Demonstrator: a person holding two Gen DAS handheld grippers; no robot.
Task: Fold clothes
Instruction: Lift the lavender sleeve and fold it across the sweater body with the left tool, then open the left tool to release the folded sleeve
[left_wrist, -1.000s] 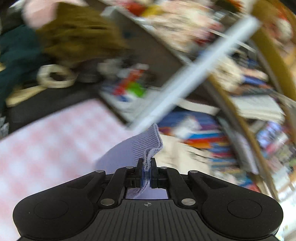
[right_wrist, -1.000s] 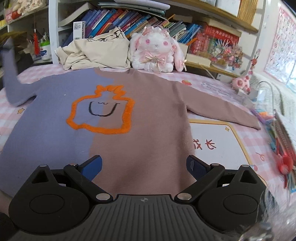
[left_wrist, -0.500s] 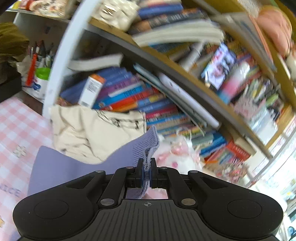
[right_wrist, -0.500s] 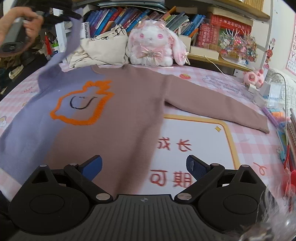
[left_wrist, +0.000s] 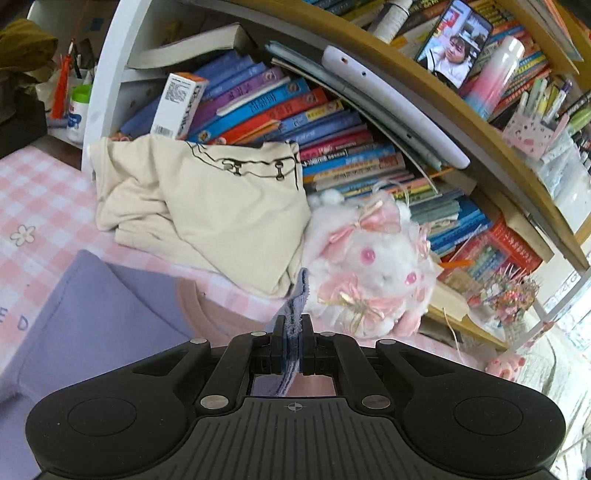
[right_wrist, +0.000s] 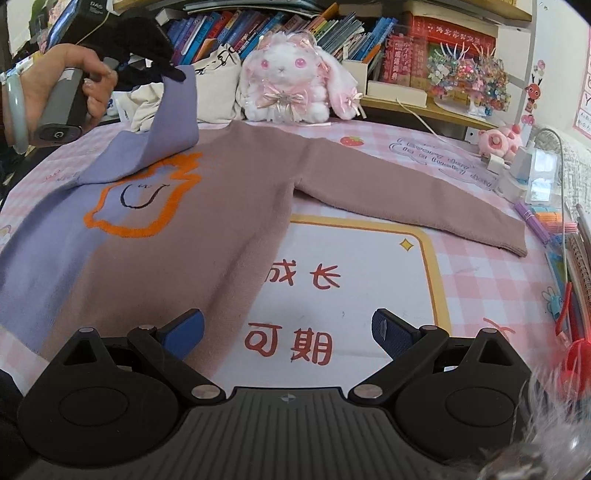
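We see the sweater (right_wrist: 177, 236) lying flat on the pink checked surface (right_wrist: 480, 280), half lavender and half dusty brown, with an orange-outlined shape on its chest. Our left tool (left_wrist: 293, 345) has its fingers together, clamped on the cuff of the lavender sleeve (right_wrist: 173, 122), which is lifted off the surface and drapes over the lavender shoulder toward the chest. The brown sleeve (right_wrist: 413, 199) lies stretched out flat toward the right, its cuff near the purple pen (right_wrist: 533, 221). Our right tool (right_wrist: 288, 328) hovers above the hem with its fingers wide apart, holding nothing. Behind the sweater, a white plush bunny (right_wrist: 291, 92) with pink bows sits beside a crumpled cream garment (left_wrist: 207, 206), both in front of a bookshelf (left_wrist: 332, 122) packed with books.
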